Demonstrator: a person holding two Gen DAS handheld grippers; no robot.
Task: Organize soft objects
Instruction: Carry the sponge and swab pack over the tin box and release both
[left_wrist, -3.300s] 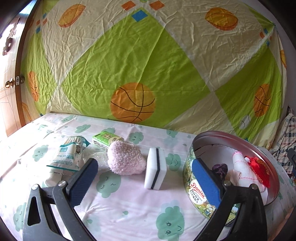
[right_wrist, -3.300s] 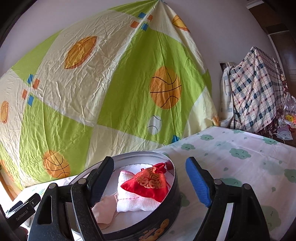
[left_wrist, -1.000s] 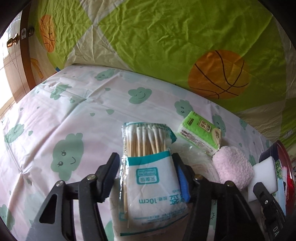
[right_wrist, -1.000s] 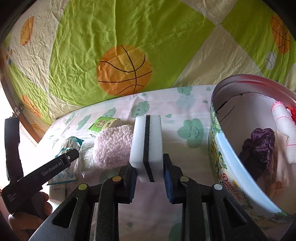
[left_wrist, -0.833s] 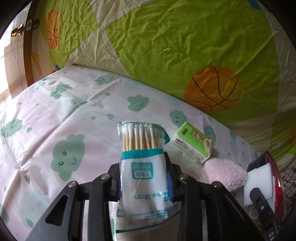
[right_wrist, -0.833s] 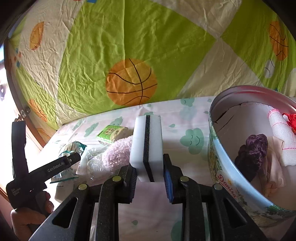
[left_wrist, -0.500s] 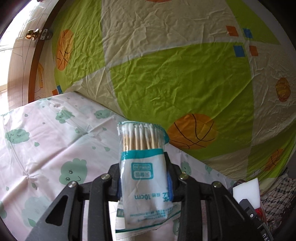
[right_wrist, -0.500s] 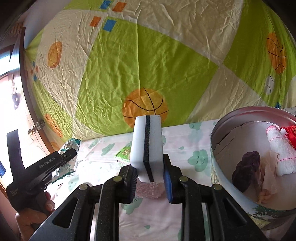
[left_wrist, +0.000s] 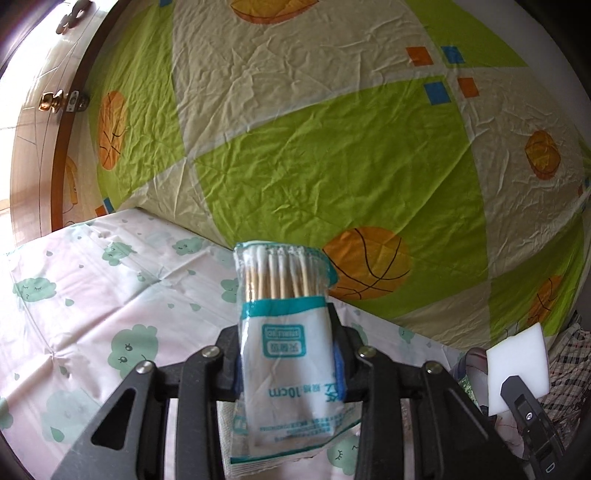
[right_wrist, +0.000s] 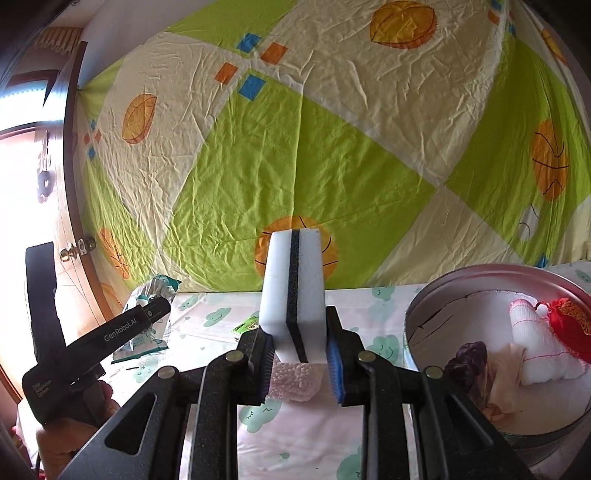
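Note:
My left gripper (left_wrist: 286, 360) is shut on a white-and-teal pack of cotton swabs (left_wrist: 284, 332) and holds it up above the bed. My right gripper (right_wrist: 299, 362) is shut on a white sponge with a black middle layer (right_wrist: 293, 291), raised over the bed; the sponge also shows in the left wrist view (left_wrist: 517, 369). The round tin (right_wrist: 436, 291) sits at the right and holds a white roll (right_wrist: 532, 343), a red pouch (right_wrist: 569, 328) and a dark purple piece (right_wrist: 469, 358). A pink fluffy piece (right_wrist: 291, 384) lies on the bed under the sponge.
A green tissue pack (right_wrist: 245, 326) lies on the cloud-print sheet (left_wrist: 110, 295). A green and cream basketball sheet (left_wrist: 314, 147) hangs behind the bed. A wooden door with a brass knob (left_wrist: 48, 101) stands at the left.
Both grippers have closed on their objects and lifted them off the bed: the left raised the swab pack, the right raised the sponge. Both views now tilt up toward the hanging sheet.

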